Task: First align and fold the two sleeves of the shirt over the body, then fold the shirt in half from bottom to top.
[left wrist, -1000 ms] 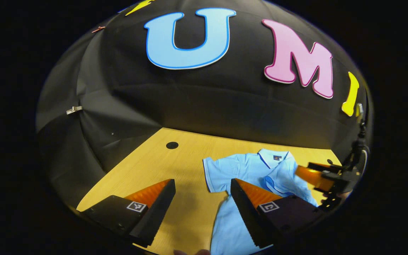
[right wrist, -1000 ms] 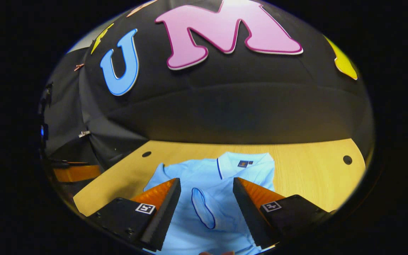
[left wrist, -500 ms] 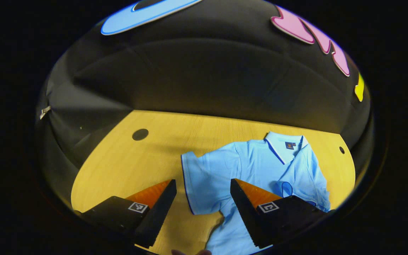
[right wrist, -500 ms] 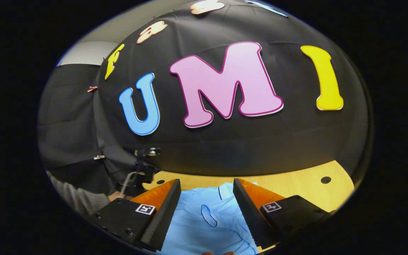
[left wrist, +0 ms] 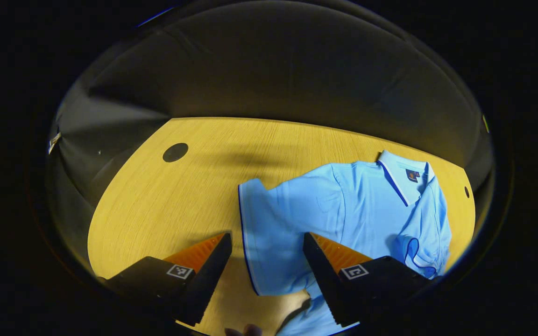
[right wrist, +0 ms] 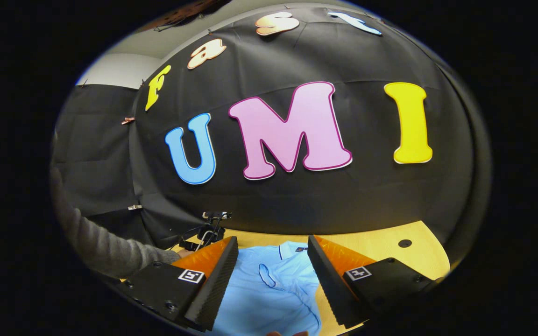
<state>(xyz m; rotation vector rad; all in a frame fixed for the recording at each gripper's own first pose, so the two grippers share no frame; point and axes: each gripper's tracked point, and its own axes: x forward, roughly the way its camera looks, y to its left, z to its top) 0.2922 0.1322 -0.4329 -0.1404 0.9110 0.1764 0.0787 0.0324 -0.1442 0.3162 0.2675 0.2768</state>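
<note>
My left gripper [left wrist: 267,261] has its jaws wide open and holds nothing. It hangs low in the left gripper view, right over the edge of the spread-out sleeve [left wrist: 269,233]. My right gripper [right wrist: 272,273] is open and empty too, held up higher, with the shirt [right wrist: 273,284] low in the middle of the right gripper view.

The shirt [left wrist: 343,219] lies flat on the table [left wrist: 157,205], in the middle and right part of the left gripper view. The other sleeve [left wrist: 421,254] already lies folded over the body, at the lower right there.

I think my job now is the spread-out sleeve. To do it well, I should go down so one finger slides under the dark blue trim [left wrist: 243,238] and one stays on top. Then I pinch only the sleeve, not the body cloth under it. I should lift a little, carry it toward the right of the view, and lay it flat so it lines up with the folded sleeve. If I pull too hard, I think the whole shirt will slide.

The shirt is light blue, soft and thin, with small wrinkles. It has a stiff-looking collar [left wrist: 402,172] with a thin dark line and a little tag inside. The table is smooth yellow wood with fine lines and a round dark hole [left wrist: 175,152] at the upper left. A grey knit sleeve of a person [right wrist: 96,242] shows at the left of the right gripper view.
</note>
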